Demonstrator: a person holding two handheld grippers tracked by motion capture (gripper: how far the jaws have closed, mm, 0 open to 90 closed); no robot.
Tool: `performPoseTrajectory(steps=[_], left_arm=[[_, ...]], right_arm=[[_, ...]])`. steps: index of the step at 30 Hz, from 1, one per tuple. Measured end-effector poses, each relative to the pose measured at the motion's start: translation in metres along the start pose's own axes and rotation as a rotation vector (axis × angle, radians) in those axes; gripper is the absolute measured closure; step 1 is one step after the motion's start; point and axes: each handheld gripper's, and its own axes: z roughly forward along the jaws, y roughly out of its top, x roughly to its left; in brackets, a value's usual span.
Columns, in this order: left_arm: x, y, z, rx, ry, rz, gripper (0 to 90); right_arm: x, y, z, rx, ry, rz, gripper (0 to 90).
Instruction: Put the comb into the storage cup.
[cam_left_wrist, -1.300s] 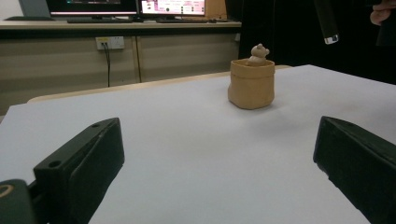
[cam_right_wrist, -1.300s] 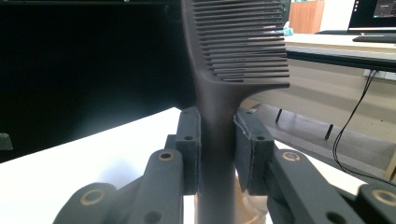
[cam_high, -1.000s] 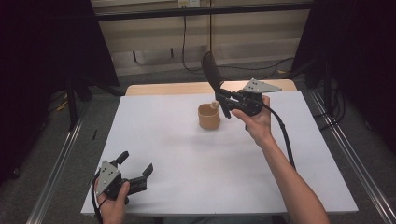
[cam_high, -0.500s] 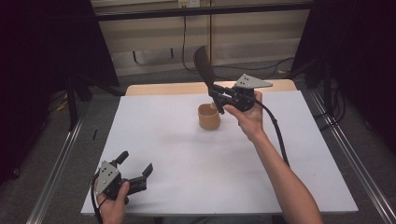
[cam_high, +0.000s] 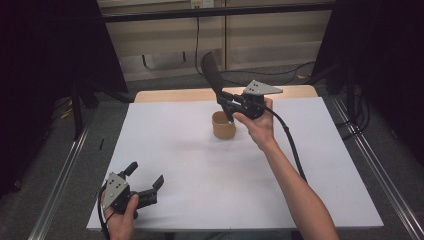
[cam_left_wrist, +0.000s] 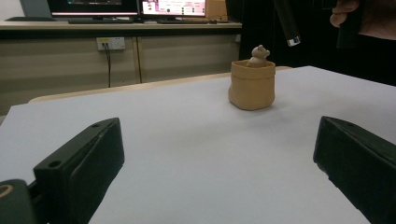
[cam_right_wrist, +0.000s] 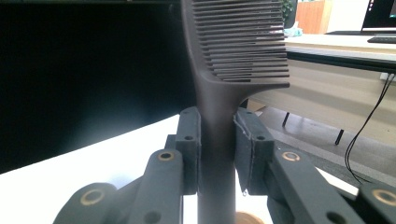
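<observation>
Two hand-held grippers: my right hand-held gripper (cam_high: 229, 106) is clamped on a black plastic comb (cam_right_wrist: 233, 56), teeth up, its handle end hidden above the tan sack-shaped pot (cam_high: 223, 125) at the white desk's (cam_high: 200, 165) far middle. My left hand-held gripper (cam_high: 145, 181) rests spread apart at the near corner. No readable writing.

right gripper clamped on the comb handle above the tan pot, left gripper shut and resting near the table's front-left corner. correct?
Not quite: the left gripper is open, its jaws standing wide apart in the left gripper view. The rest holds: the right gripper is clamped on the comb handle above the tan pot.
</observation>
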Motion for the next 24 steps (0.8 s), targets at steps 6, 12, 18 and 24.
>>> performPoseTrajectory(steps=[6,12,18,24], left_arm=[[0.000,0.000,0.000,0.002,0.000,0.003,2.0],[0.001,0.000,0.000,0.003,0.002,0.004,2.0],[0.001,0.000,-0.001,0.003,-0.002,0.003,2.0],[0.001,0.000,-0.001,0.003,-0.003,0.003,2.0]], right_arm=[[-0.002,-0.001,0.010,0.006,-0.005,-0.001,72.5],[0.000,-0.001,0.023,0.017,0.004,-0.007,72.5],[0.001,-0.006,0.029,0.018,0.012,-0.007,72.6],[-0.003,-0.015,0.033,0.023,0.000,0.002,72.6]])
